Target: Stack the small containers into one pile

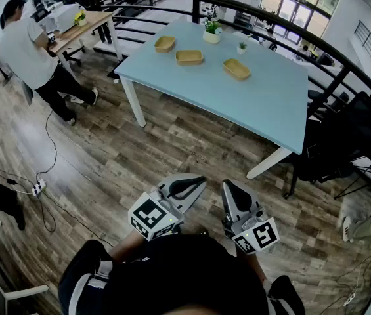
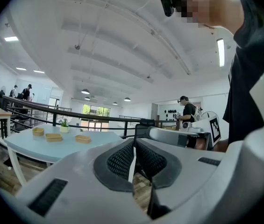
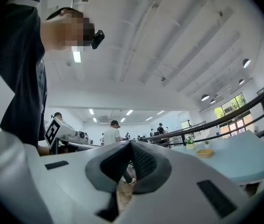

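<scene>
Three small tan containers (image 1: 165, 43) (image 1: 189, 57) (image 1: 236, 69) lie apart in a row on the far half of a light blue table (image 1: 251, 104). In the left gripper view the same three containers (image 2: 38, 131) (image 2: 53, 137) (image 2: 82, 138) show far off at the left. One container (image 3: 205, 153) shows at the right of the right gripper view. My left gripper (image 1: 200, 180) and right gripper (image 1: 228, 186) are held close to my body over the wooden floor, well short of the table. Both are shut and hold nothing, their pads (image 2: 122, 158) (image 3: 141, 162) meeting.
Two small potted plants (image 1: 212, 31) (image 1: 241, 46) stand behind the containers. A black railing (image 1: 251, 12) curves behind the table. A person (image 1: 34, 58) stands at a wooden desk (image 1: 83, 26) at the left. Dark chairs (image 1: 343, 143) crowd the right side. Cables and a power strip (image 1: 38, 188) lie on the floor.
</scene>
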Demonstrator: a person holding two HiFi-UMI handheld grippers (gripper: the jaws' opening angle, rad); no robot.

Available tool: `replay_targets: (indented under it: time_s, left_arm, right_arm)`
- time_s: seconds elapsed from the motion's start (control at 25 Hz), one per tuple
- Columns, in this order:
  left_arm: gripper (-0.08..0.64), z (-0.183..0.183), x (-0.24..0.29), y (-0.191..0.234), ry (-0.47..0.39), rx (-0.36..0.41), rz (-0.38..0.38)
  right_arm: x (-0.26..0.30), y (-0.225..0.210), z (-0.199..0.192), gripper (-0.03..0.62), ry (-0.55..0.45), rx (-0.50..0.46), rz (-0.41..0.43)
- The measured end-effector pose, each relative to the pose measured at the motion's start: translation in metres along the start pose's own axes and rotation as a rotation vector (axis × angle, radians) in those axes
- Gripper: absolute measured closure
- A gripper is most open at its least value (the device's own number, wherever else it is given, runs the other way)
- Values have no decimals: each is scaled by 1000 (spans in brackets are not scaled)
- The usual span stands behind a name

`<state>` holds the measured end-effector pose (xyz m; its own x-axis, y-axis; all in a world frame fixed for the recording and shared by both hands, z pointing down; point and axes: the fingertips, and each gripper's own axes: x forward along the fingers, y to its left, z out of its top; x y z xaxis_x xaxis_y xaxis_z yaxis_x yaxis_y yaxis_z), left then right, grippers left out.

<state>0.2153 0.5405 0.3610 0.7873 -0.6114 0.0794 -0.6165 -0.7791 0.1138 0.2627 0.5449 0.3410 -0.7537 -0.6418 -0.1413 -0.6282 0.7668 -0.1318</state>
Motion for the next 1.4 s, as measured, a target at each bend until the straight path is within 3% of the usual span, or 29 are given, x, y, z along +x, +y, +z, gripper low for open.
replay_targets:
  time_s: [0.92, 1.4]
  left_arm:
    - [535, -2, 37, -32, 17, 14, -41]
    - [535, -7, 70, -59, 32, 36, -25]
  right_arm:
    - [-43, -34, 5, 591, -24, 40, -78]
    - [-81, -63, 3, 592, -32, 70, -89]
